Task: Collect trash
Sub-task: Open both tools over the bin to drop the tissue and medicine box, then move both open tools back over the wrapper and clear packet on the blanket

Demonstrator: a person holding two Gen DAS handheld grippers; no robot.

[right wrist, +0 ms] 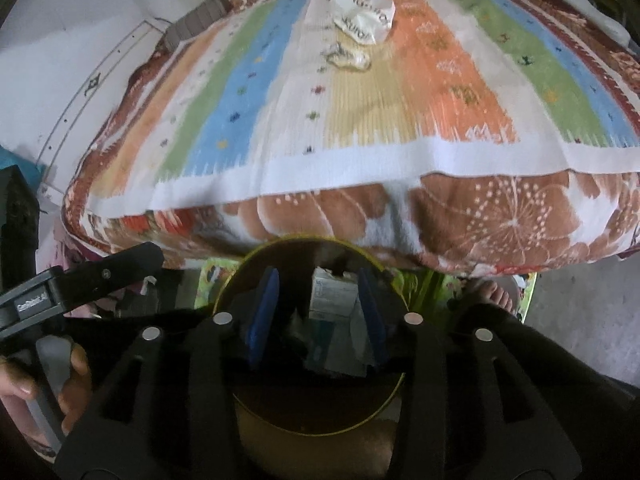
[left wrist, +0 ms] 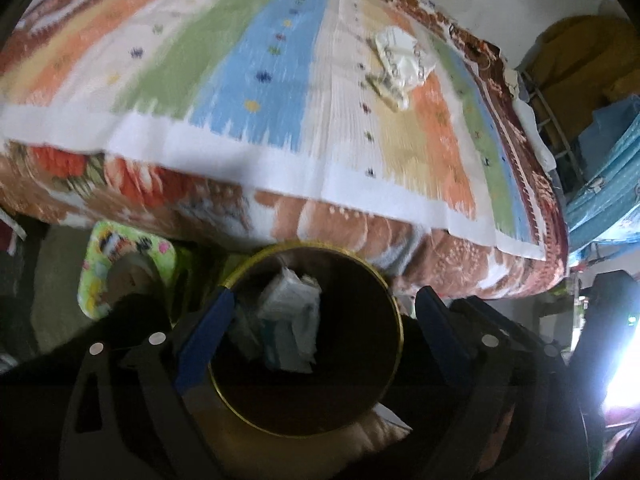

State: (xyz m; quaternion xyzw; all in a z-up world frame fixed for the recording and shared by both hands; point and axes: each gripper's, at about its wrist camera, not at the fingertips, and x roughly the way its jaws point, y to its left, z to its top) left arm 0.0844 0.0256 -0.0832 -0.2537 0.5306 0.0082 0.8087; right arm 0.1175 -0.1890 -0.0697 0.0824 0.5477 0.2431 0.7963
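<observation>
A round bin with a gold rim (left wrist: pixel 394 304) (right wrist: pixel 394 396) stands on the floor below the bed edge. Crumpled white and teal trash (left wrist: pixel 290 320) lies inside it. My left gripper (left wrist: pixel 324 320) is open above the bin, with nothing between its blue pads. My right gripper (right wrist: pixel 318 312) is partly open over the bin, with a white and teal packet (right wrist: pixel 334 300) between its pads; I cannot tell whether it touches them. A crumpled white wrapper (left wrist: pixel 400 60) (right wrist: pixel 362 20) and a smaller crumpled scrap (right wrist: pixel 348 58) lie on the striped cloth (left wrist: pixel 256 80) (right wrist: pixel 360 120) far up the bed.
The bed has a brown floral blanket (left wrist: pixel 360 232) (right wrist: pixel 500 216) hanging at its front edge. A green patterned mat (left wrist: pixel 94 276) (right wrist: pixel 416 284) lies under the bin. Bare toes (right wrist: pixel 494 296) stand right of the bin. The other gripper's handle (right wrist: pixel 80 280) shows at left. Blue bags (left wrist: pixel 600 176) stand at right.
</observation>
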